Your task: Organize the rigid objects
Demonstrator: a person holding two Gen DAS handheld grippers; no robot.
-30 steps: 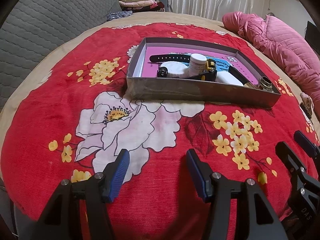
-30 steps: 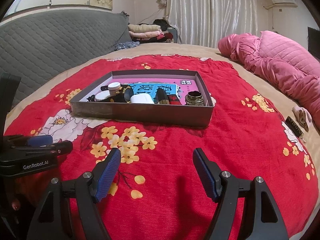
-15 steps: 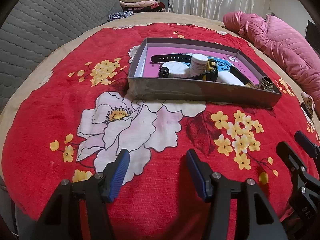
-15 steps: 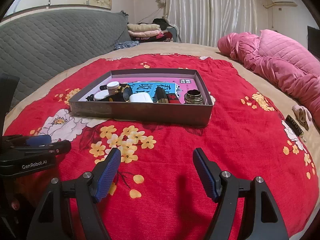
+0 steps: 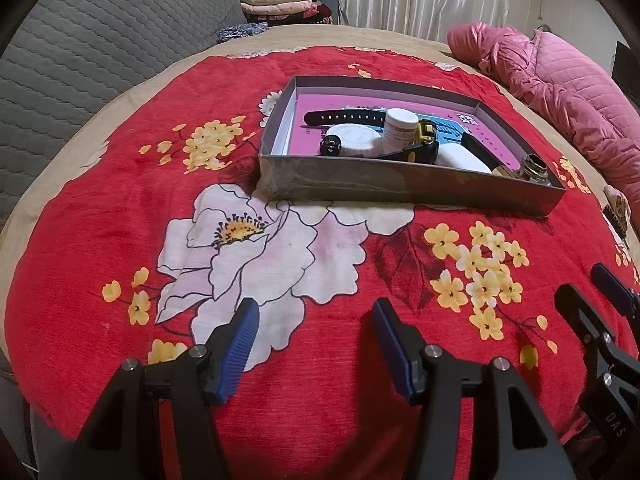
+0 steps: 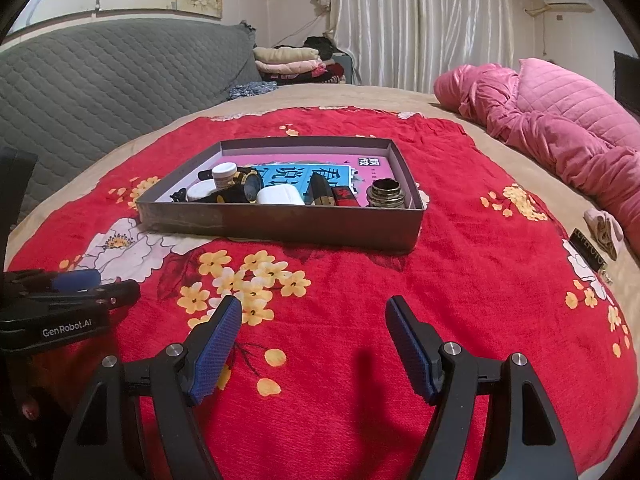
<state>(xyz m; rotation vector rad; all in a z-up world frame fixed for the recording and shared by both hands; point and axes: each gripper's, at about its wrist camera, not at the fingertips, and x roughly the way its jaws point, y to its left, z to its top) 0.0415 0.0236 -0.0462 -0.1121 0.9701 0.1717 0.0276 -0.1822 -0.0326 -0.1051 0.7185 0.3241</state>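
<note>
Two gripper sets [image 5: 314, 322] [image 6: 314, 322] spread, box [image 6: 280, 222] filled

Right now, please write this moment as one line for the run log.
left gripper: open, empty | right gripper: open, empty | grey box: on red blanket, holds small items | both grippers short of box

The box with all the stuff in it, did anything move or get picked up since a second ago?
Almost nothing changed. The left tool crept slightly toward the gray box; nothing was grabbed or let go. The right tool is open and empty as before, and the white jar and metal ring sit where they were.
</note>
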